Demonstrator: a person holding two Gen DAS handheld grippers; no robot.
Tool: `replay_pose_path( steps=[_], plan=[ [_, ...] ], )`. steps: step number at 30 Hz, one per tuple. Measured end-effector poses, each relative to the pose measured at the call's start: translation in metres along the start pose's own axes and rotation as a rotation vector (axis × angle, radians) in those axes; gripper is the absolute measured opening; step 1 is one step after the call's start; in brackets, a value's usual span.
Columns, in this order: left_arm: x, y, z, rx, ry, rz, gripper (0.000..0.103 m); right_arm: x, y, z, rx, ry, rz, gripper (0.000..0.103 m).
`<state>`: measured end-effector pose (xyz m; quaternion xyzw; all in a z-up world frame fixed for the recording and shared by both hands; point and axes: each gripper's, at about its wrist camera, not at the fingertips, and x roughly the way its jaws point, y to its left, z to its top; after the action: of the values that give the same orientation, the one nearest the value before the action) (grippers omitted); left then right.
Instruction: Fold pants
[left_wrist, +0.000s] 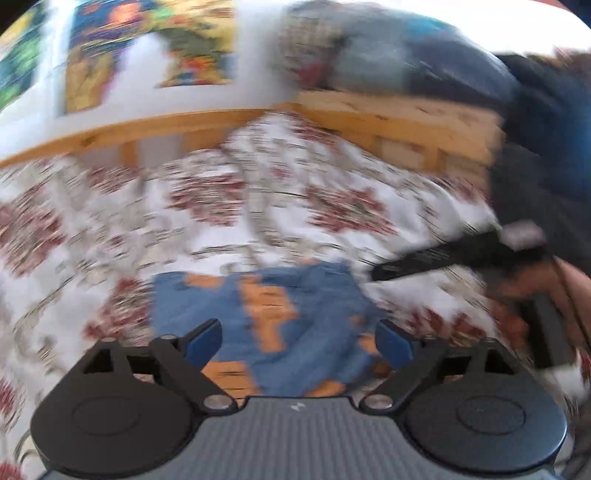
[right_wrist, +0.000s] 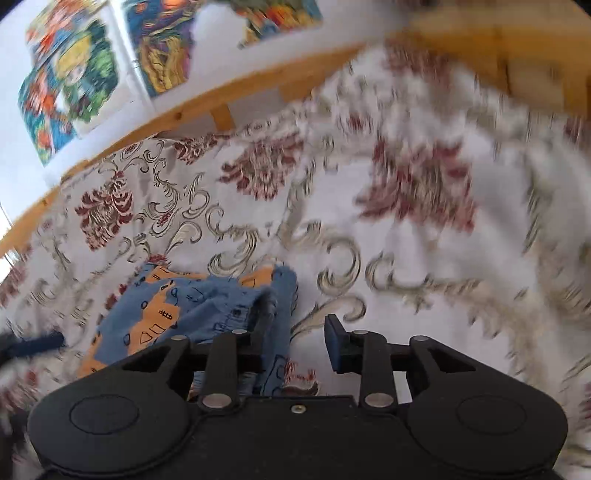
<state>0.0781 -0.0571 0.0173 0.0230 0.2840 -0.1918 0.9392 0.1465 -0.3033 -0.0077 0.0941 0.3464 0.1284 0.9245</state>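
Note:
The small blue pants (left_wrist: 314, 310) with orange patches lie bunched and partly folded on the flowered bedspread (left_wrist: 207, 229). In the left wrist view my left gripper (left_wrist: 299, 343) hovers just above them, open wide, nothing between its blue fingertips. The right gripper (left_wrist: 439, 256) reaches in from the right, held by a hand (left_wrist: 517, 291). In the right wrist view the pants (right_wrist: 192, 306) sit at lower left. My right gripper (right_wrist: 299, 332) is open at their right edge, its left finger (right_wrist: 264, 317) over the cloth. The left gripper (right_wrist: 37, 345) shows blurred at far left.
A wooden bed rail (left_wrist: 155, 129) runs behind the bedspread (right_wrist: 406, 229), under a white wall with colourful posters (right_wrist: 74, 85). A pile of clothes (left_wrist: 369, 55) sits on a wooden ledge at the upper right. Both views are motion-blurred.

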Motion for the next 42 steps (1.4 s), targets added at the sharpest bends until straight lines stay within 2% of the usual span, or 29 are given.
replay_pose_path(
  steps=[3, 5, 6, 8, 10, 11, 13, 18, 21, 23, 25, 30, 33, 36, 38, 40, 42],
  plan=[
    [0.005, 0.039, 0.003, -0.125, 0.023, 0.087, 0.096, -0.012, 0.026, -0.006, -0.023, -0.001, 0.029, 0.039],
    [0.014, 0.062, 0.004, -0.204, 0.067, 0.124, 0.095, -0.010, 0.044, -0.014, -0.028, 0.036, 0.052, 0.055],
    [0.021, 0.071, 0.005, -0.243, 0.100, 0.119, 0.095, -0.008, 0.052, -0.018, -0.036, 0.051, 0.034, 0.055],
    [0.031, 0.086, 0.003, -0.318, 0.141, 0.094, 0.095, 0.001, 0.059, -0.024, -0.012, 0.081, -0.037, 0.051],
    [0.037, 0.093, -0.001, -0.371, 0.160, 0.071, 0.095, 0.007, 0.055, -0.028, 0.077, 0.106, -0.050, 0.044],
    [0.038, 0.094, -0.005, -0.383, 0.168, 0.061, 0.095, 0.007, 0.053, -0.030, 0.105, 0.101, -0.052, 0.033],
    [0.038, 0.090, -0.015, -0.378, 0.185, 0.068, 0.095, 0.002, 0.051, -0.032, 0.108, 0.088, -0.069, 0.022],
    [0.039, 0.089, -0.032, -0.350, 0.230, 0.077, 0.095, -0.011, 0.059, -0.039, 0.060, 0.110, -0.085, 0.022],
    [0.038, 0.088, -0.033, -0.328, 0.240, 0.074, 0.095, -0.008, 0.058, -0.048, 0.055, 0.171, -0.083, 0.031],
    [0.034, 0.088, -0.030, -0.296, 0.253, 0.073, 0.095, -0.016, 0.060, -0.048, 0.044, 0.158, -0.093, 0.042],
    [0.029, 0.089, -0.025, -0.265, 0.257, 0.075, 0.096, -0.028, 0.066, -0.043, -0.013, 0.105, -0.124, 0.052],
    [0.021, 0.093, 0.005, -0.184, 0.155, 0.077, 0.098, -0.027, 0.091, -0.015, -0.175, -0.045, -0.104, 0.052],
    [0.034, 0.091, 0.026, -0.144, 0.066, 0.061, 0.102, 0.003, 0.107, -0.011, -0.326, -0.061, -0.065, 0.051],
    [0.062, 0.088, 0.033, -0.081, 0.003, 0.038, 0.103, 0.034, 0.106, -0.015, -0.380, 0.006, -0.051, 0.047],
    [0.087, 0.089, 0.032, -0.083, 0.045, 0.050, 0.102, 0.043, 0.097, -0.021, -0.372, 0.037, -0.046, 0.047],
    [0.104, 0.091, 0.028, -0.106, 0.092, 0.074, 0.101, 0.041, 0.089, -0.024, -0.349, 0.026, -0.032, 0.048],
    [0.114, 0.095, 0.019, -0.127, 0.120, 0.089, 0.102, 0.036, 0.087, -0.028, -0.351, 0.010, -0.032, 0.055]
  ],
)
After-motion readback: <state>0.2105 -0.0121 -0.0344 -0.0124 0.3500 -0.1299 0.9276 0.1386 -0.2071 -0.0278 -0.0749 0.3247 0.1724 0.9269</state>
